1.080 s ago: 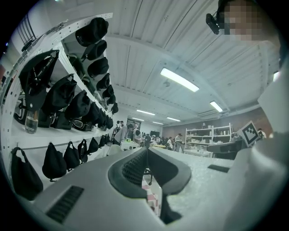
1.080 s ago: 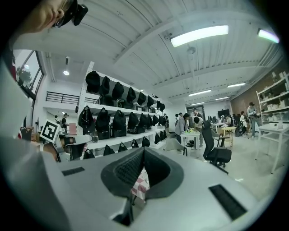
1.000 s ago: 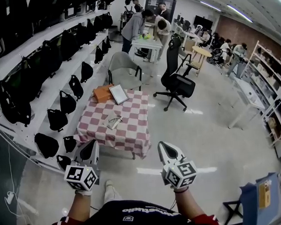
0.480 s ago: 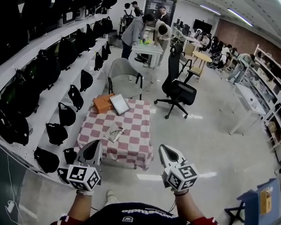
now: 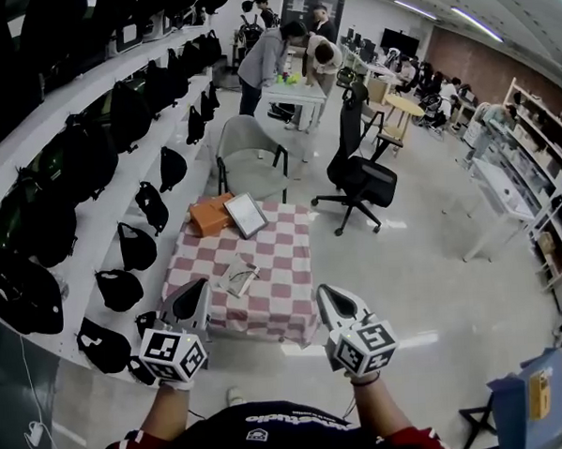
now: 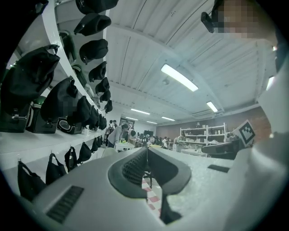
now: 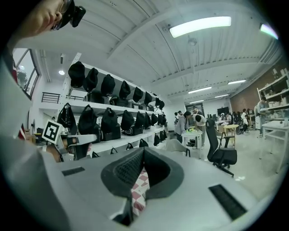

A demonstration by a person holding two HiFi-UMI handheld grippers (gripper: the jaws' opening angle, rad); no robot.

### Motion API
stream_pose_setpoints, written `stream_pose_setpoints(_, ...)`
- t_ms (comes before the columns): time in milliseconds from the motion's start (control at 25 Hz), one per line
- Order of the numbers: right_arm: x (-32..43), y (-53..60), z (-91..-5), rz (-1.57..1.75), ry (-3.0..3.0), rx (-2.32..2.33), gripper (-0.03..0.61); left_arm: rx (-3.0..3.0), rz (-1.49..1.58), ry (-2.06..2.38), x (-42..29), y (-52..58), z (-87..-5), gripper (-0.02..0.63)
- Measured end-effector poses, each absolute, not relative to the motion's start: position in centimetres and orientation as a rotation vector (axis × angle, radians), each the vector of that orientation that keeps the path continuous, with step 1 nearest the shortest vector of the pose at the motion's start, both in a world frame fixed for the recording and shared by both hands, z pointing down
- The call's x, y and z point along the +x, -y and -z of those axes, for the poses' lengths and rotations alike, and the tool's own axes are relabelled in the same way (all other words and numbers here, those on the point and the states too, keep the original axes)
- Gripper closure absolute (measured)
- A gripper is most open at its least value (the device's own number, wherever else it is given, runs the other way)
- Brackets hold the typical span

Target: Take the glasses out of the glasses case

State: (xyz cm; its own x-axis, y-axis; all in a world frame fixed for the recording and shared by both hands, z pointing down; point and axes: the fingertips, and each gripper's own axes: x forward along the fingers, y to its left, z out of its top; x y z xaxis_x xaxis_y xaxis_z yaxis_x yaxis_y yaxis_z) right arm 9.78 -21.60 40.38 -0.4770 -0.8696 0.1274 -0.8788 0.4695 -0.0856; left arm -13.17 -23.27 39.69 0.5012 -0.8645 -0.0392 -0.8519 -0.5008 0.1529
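Note:
A grey glasses case [image 5: 237,275] lies on the low table with a red-and-white checked cloth [image 5: 282,275], seen in the head view. I cannot tell whether it is open; no glasses show. My left gripper [image 5: 198,289] is held in the air short of the table's near left corner, jaws shut and empty. My right gripper [image 5: 325,293] hangs off the near right corner, also shut with nothing in it. In the left gripper view the shut left gripper [image 6: 146,152] points over the cloth; the right gripper view shows the shut right gripper [image 7: 143,152] the same way.
An orange box [image 5: 208,213] and a framed tablet [image 5: 246,214] sit at the table's far end. White shelves with black bags [image 5: 80,154] run along the left. A grey chair [image 5: 249,150] and a black office chair [image 5: 358,173] stand beyond. People work at a far table [image 5: 288,87].
The view has moved closer to the checked table, which now sits lower and nearer to both grippers. Both grippers stay shut and empty.

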Motion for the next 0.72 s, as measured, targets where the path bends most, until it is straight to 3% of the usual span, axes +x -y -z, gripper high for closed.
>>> stream_pose_setpoints(720,2.0,28.2,-41.0,-0.172,2.578,1.552,0.575,2.654,0.2,1.416,-18.7,30.6,-40.4,0.603)
